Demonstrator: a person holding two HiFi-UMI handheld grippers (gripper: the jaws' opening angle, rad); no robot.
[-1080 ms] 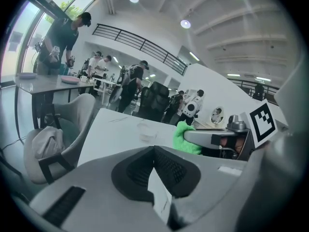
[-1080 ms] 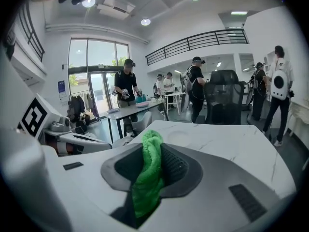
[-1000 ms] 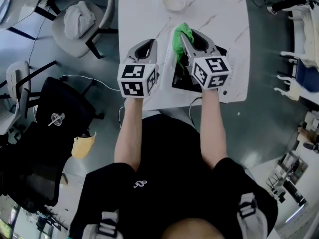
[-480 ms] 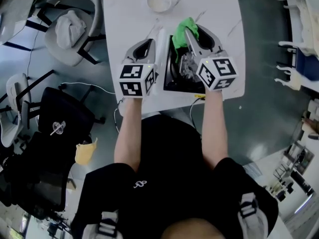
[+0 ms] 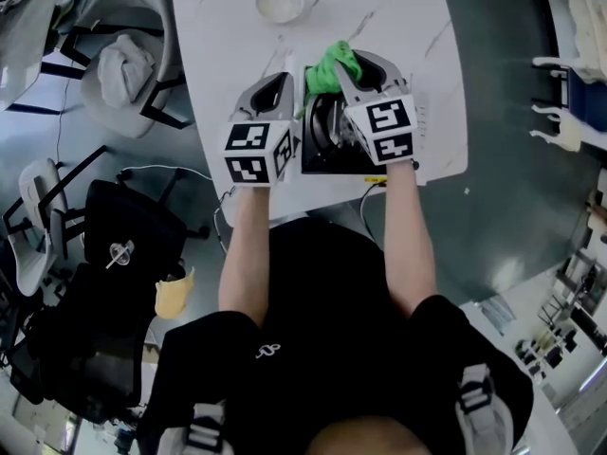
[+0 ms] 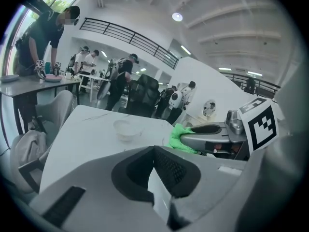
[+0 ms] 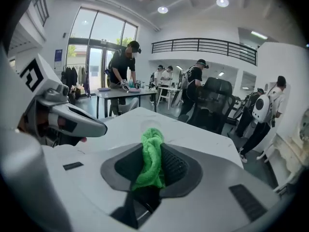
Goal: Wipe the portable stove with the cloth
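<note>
Cloth (image 5: 330, 63) first: green, bunched, pinched tight between the jaws of my right gripper (image 7: 154, 151), right at the far edge of the black portable stove (image 5: 319, 159) on the white table (image 5: 223, 36). My left gripper (image 6: 154, 151) hangs just beside the stove's left side, jaws together at the tips, nothing in them. A small bowl (image 5: 279, 4) stands farther back.

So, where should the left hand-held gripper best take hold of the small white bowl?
Probably the near rim, coming from above, one jaw inside and one outside: the bowl stands upright and open on the table, with nothing touching it on that side.
</note>
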